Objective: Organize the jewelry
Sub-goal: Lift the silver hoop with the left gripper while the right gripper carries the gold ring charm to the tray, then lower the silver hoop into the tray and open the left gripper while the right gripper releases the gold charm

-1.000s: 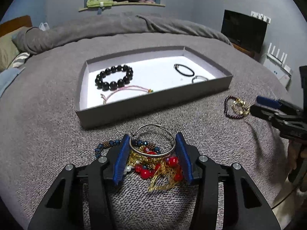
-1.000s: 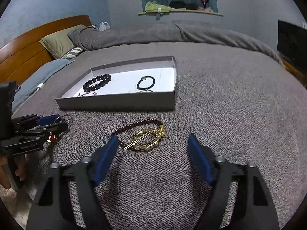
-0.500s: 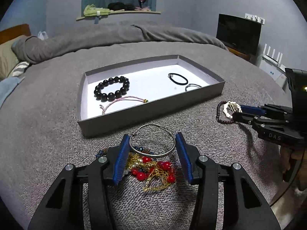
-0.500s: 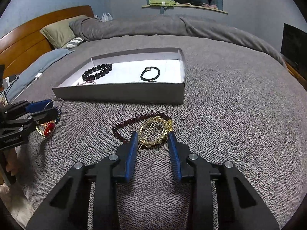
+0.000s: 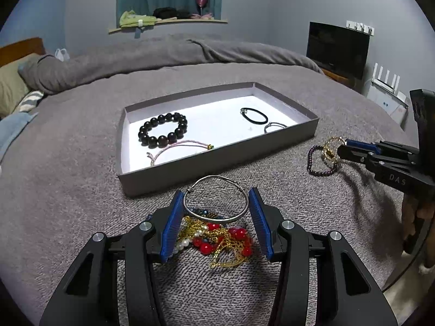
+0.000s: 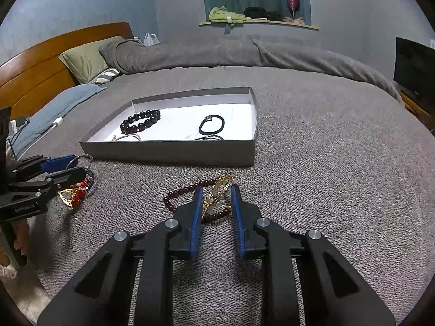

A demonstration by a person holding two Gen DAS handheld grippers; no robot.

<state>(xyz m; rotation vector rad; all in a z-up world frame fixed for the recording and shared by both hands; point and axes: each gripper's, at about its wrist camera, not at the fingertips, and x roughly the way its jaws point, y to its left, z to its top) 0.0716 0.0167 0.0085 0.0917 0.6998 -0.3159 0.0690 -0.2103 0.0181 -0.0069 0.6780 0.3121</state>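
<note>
My left gripper (image 5: 216,198) is shut on a silver bangle (image 5: 216,201), held just above a tangle of red, gold and blue jewelry (image 5: 217,240) on the grey bed. My right gripper (image 6: 216,194) is shut on a gold bracelet (image 6: 218,193) and lifts it off a dark red bead bracelet (image 6: 179,194); it also shows in the left wrist view (image 5: 344,146). The grey tray (image 5: 217,160) ahead holds a black bead bracelet (image 5: 162,129), a pink cord (image 5: 179,146), a black hair tie (image 5: 254,116) and a thin silver ring (image 5: 274,126).
A rolled grey duvet (image 5: 163,54) lies behind the tray. Pillows (image 6: 87,57) and a wooden headboard (image 6: 40,62) are at the left. A black screen (image 5: 337,47) stands at the right. The left gripper shows at the left of the right wrist view (image 6: 64,168).
My right gripper moved in and shut on the gold bracelet, raising it. My left gripper lifted the silver bangle slightly off the pile.
</note>
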